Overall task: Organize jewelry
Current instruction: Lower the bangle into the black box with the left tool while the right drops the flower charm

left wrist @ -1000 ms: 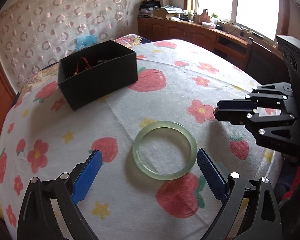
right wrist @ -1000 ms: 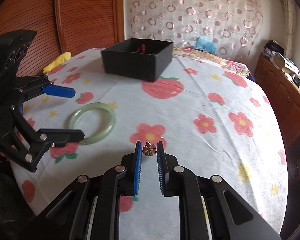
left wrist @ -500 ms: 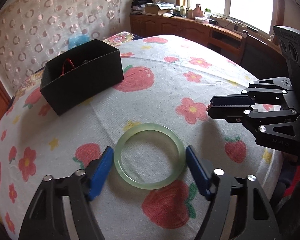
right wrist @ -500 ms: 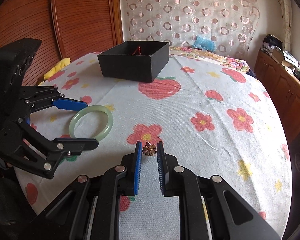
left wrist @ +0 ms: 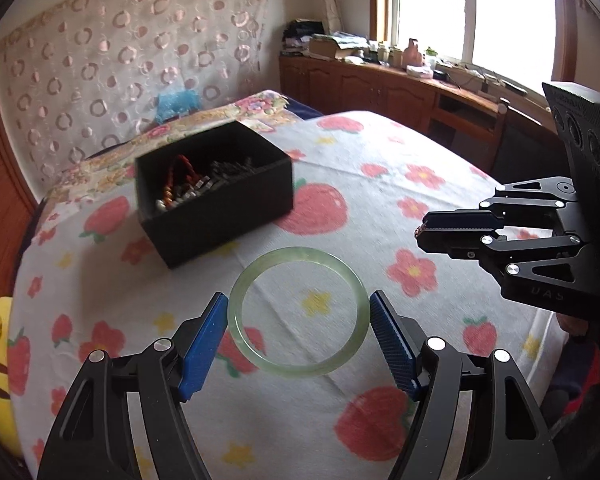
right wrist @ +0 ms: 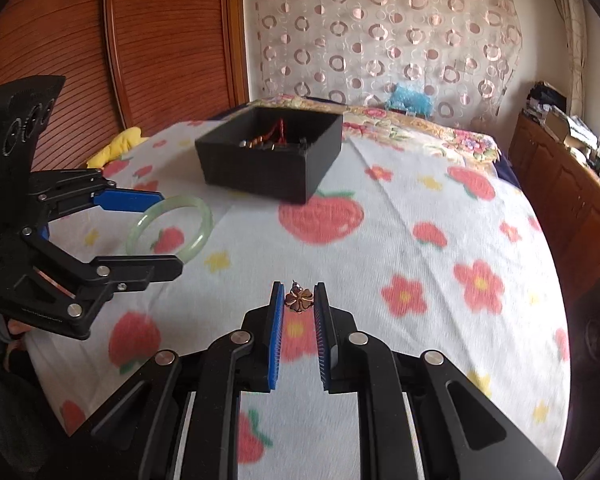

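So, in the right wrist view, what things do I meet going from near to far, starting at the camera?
right gripper holding the flower charm → green bangle held by the left gripper → black box → blue object → patterned curtain

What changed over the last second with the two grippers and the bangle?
The left gripper closed its jaws onto the green bangle and lifted it off the cloth toward the black box. The right gripper stayed shut on the flower charm.
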### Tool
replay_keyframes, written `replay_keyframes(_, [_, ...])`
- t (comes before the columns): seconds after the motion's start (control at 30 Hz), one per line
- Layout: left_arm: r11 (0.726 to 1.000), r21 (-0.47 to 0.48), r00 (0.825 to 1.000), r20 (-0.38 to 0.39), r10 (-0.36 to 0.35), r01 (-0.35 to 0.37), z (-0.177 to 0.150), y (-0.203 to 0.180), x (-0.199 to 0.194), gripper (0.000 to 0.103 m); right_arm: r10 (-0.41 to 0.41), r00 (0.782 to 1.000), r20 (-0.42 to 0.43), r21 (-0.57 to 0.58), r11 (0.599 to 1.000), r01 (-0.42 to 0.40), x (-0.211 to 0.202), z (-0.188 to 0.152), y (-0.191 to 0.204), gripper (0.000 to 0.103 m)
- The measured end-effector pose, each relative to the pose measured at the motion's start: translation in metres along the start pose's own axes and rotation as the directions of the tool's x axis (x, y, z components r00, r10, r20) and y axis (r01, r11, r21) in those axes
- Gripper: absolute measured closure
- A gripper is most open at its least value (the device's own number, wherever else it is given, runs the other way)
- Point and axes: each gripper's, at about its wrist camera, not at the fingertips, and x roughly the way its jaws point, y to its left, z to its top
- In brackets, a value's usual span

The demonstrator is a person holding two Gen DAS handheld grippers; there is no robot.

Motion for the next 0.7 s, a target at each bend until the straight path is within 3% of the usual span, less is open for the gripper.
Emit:
replay_keyframes(0.47, [0.994, -0.073, 0.993, 0.08, 0.09, -0.084, 0.028, 0.05, -0.015, 0.034, 0.027, 0.997, 0.068, 0.0, 1.0, -0.027, 0.05, 0.096, 0.002, 0.086])
replay_keyframes(0.7, [0.988, -0.104, 0.988, 0.09, 0.122, -0.113, 0.039, 0.067, -0.014, 0.034, 0.047, 0.997, 0.063, -0.003, 0.999, -0.047, 0.075, 0.12, 0.003, 0.086])
